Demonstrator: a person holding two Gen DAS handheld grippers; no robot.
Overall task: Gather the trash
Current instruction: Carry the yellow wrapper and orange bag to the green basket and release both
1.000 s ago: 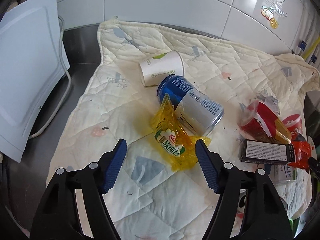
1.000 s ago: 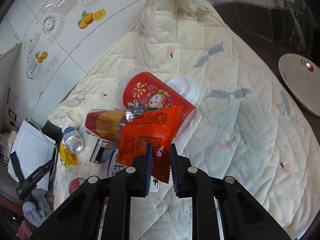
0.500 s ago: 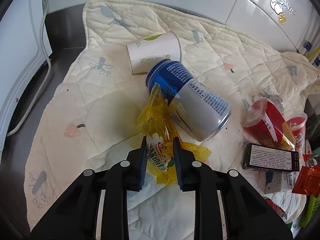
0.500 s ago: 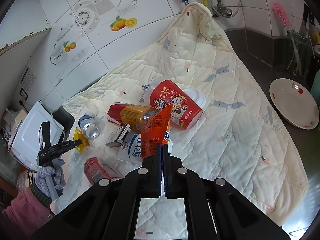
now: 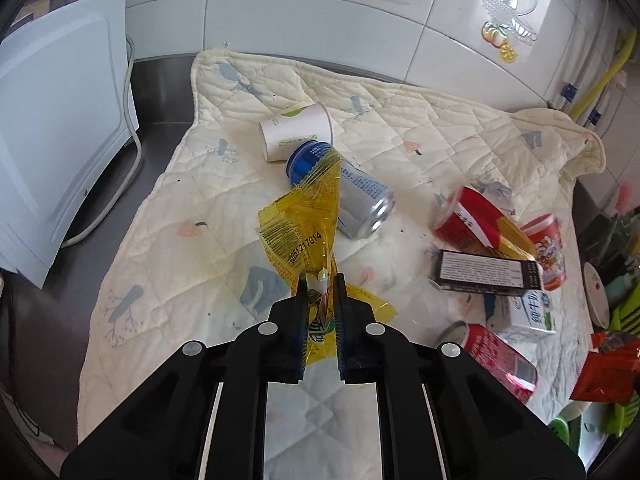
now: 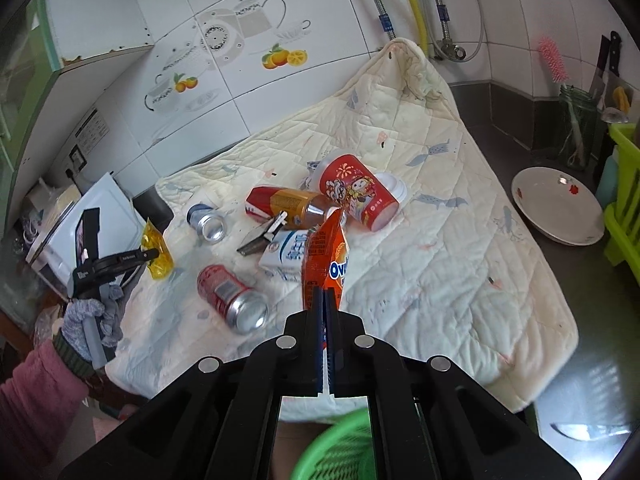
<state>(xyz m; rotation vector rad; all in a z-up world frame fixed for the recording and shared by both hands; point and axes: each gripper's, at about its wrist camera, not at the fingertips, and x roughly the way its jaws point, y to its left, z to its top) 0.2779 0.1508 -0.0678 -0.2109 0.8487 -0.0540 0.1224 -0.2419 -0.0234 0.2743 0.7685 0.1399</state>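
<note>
My left gripper (image 5: 321, 280) is shut on a yellow plastic wrapper (image 5: 304, 224), lifted off the quilted cloth (image 5: 400, 136). From the right wrist view the same yellow wrapper (image 6: 157, 254) hangs from the left gripper (image 6: 154, 255), held by a gloved hand (image 6: 90, 320). My right gripper (image 6: 325, 294) is shut on an orange snack packet (image 6: 326, 260) raised above the cloth. A blue can (image 5: 344, 196), a white paper cup (image 5: 296, 130), red cans (image 5: 500, 356), a red cup (image 6: 358, 192), a milk carton (image 6: 286, 254) and a black box (image 5: 486, 272) lie on the cloth.
A green basket (image 6: 336, 448) sits just under the right gripper. A white appliance (image 5: 52, 120) with a cord stands at the left. A white plate (image 6: 558, 206) and green rack (image 6: 624, 200) are on the dark counter at the right. Tiled wall behind.
The left jaws went from wide open to shut on the yellow wrapper and lifted it. The right gripper pinched the orange packet and pulled it up and back, away from the pile.
</note>
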